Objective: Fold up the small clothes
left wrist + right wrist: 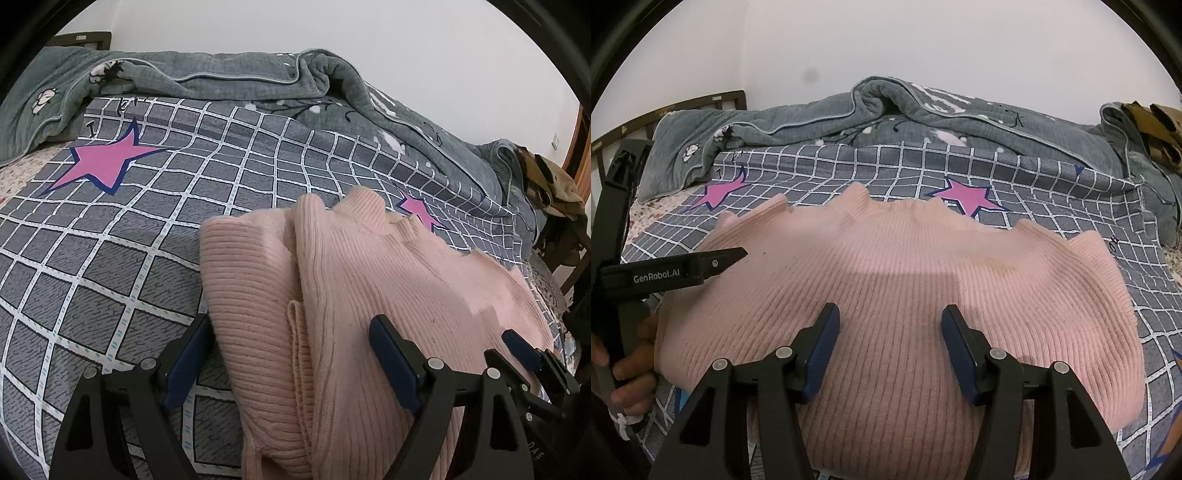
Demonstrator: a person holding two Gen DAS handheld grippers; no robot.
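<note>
A pink ribbed sweater (369, 280) lies spread on the grey checked bedsheet (110, 266), with its left part folded over into a thick edge. My left gripper (291, 354) is open wide astride that edge: one finger is over the sheet and the other over the knit, and neither pad presses. In the right wrist view the sweater (905, 266) fills the middle. My right gripper (892, 347) hovers open over its near part with nothing pinched. One left finger (713, 263) shows at the sweater's left side, and a hand (631, 369) grips that tool.
A bunched grey-green quilt (886, 110) runs along the far side of the bed against the white wall. A khaki item (1156, 125) sits at the far right, and a dark headboard (701, 103) at the far left. Pink stars (107, 162) mark the sheet.
</note>
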